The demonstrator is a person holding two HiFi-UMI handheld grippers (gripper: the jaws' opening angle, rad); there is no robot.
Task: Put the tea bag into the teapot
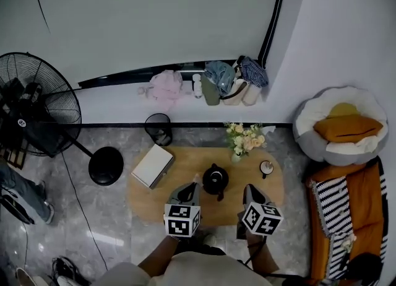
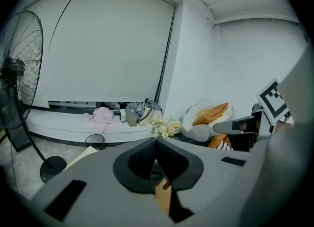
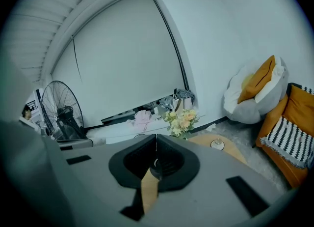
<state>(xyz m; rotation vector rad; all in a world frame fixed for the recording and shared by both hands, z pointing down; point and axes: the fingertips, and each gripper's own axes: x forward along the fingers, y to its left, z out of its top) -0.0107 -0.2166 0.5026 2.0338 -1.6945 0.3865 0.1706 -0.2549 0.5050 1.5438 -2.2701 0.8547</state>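
In the head view, the black teapot [image 1: 215, 179] sits at the middle of the wooden table [image 1: 148, 203], with your left gripper [image 1: 193, 184] just beside it on one side and your right gripper [image 1: 249, 189] near it on the other. No tea bag shows on the wood or at either tip, so as far as I can judge the whole job is left to do. The teapot reads as small, dark and rounded; its lid is too small to make out. In the left gripper view, the jaws meet at their tips with nothing visible between them. The right gripper view shows the same: jaws together, nothing held.
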